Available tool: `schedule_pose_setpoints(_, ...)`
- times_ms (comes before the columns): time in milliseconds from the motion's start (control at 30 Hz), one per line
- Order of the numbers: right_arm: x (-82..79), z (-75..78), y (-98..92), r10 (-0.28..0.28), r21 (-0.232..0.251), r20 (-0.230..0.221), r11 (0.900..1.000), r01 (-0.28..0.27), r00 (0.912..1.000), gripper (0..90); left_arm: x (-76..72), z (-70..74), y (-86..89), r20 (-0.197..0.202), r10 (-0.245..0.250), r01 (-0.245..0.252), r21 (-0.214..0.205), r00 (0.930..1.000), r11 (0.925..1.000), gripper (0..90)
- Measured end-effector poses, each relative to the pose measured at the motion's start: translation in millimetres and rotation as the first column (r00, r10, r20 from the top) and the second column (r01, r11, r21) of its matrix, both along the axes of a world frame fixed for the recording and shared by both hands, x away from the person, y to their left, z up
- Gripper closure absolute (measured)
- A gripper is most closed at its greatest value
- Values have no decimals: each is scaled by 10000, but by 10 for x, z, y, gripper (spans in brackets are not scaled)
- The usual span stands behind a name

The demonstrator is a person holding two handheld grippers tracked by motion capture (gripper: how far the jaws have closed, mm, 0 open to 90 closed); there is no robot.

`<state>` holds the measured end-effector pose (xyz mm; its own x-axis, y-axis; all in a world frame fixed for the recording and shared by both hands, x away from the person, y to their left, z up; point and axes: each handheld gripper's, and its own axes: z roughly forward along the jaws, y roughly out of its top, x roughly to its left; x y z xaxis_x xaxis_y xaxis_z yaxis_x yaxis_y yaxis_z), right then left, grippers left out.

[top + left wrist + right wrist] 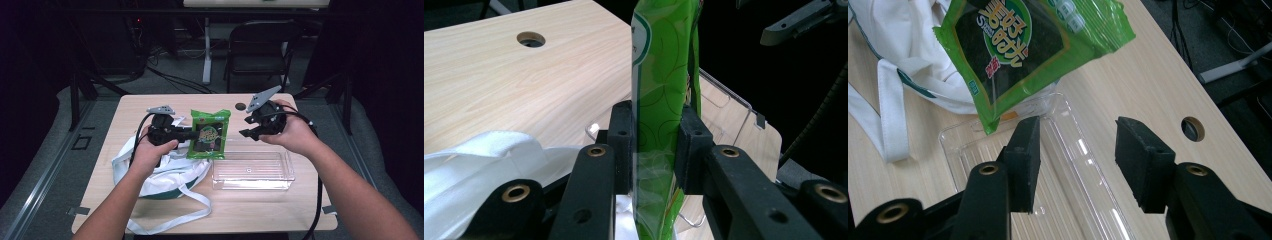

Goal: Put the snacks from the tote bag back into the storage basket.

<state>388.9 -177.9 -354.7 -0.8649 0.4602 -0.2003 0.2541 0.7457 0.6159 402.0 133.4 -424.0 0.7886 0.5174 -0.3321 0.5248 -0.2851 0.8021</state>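
1. The left tongs (187, 134) are pinching the green seaweed snack packet (210, 134) by its edge, their pads (623, 145) pressing both faces of the packet (659, 100).
2. The packet is hanging upright in the air above the bench (260, 200), just behind the clear plastic tray (253, 172).
3. The right tongs (250, 132) are standing spread and holding nothing, hovering over the tray (1068, 190) near the packet (1023, 50).
4. A white cloth bag (165, 175) with long straps is lying on the bench under the left hand (150, 152).
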Motion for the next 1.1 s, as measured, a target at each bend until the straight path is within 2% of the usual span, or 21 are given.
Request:
schedule_pose_setpoints(133, 24, 17, 26, 148, -66, 25, 9999, -148, 9999, 506, 6, -15, -43, -1, -84, 84, 88, 10000, 9999, 735)
schedule_pose_setpoints(400, 39, 77, 92, 503, -466, 434, 9977, -483, 9978, 494, -6, -38, -138, 138, -235, 229, 408, 9996, 9989, 735)
schedule_pose_setpoints(467, 41, 95, 134, 756, -822, 578, 9941, -707, 9955, 493, -16, -43, -171, 205, -328, 318, 477, 9993, 9984, 735)
schedule_pose_setpoints(833, 37, 119, 301, 1321, -1322, 612, 9835, -1232, 9893, 494, -43, -48, -303, 398, -698, 668, 725, 9968, 9951, 736)
schedule_pose_setpoints(933, 47, 104, 339, 1368, -1224, 595, 9841, -1288, 9888, 493, -51, -46, -337, 448, -766, 729, 794, 9961, 9942, 735)
schedule_pose_setpoints(967, 49, 113, 347, 1401, -1396, 607, 9816, -1306, 9883, 492, -51, -46, -337, 448, -766, 729, 794, 9961, 9942, 735)
schedule_pose_setpoints(1100, 59, 106, 379, 1479, -1398, 580, 9804, -1387, 9873, 485, -67, -37, -381, 525, -971, 925, 844, 9939, 9921, 735)
